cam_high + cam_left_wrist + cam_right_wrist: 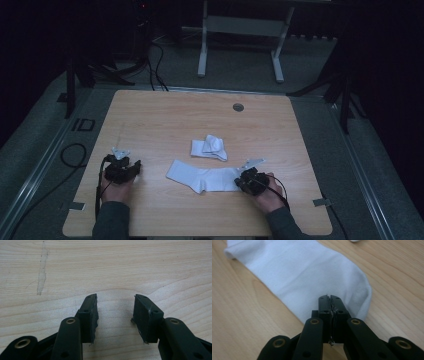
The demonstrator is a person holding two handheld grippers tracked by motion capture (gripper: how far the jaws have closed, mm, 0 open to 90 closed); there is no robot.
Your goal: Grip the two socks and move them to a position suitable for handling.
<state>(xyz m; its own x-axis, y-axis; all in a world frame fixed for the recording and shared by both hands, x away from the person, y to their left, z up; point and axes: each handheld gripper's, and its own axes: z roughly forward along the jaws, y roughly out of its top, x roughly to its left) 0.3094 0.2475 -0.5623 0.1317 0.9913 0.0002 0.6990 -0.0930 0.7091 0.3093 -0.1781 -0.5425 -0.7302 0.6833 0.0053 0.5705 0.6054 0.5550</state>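
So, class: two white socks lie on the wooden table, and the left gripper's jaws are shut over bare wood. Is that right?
Not quite. The left gripper has its jaws open, with bare table between them, as the left gripper view shows. The rest holds: two white socks lie on the table, one flat sock and one folded sock.
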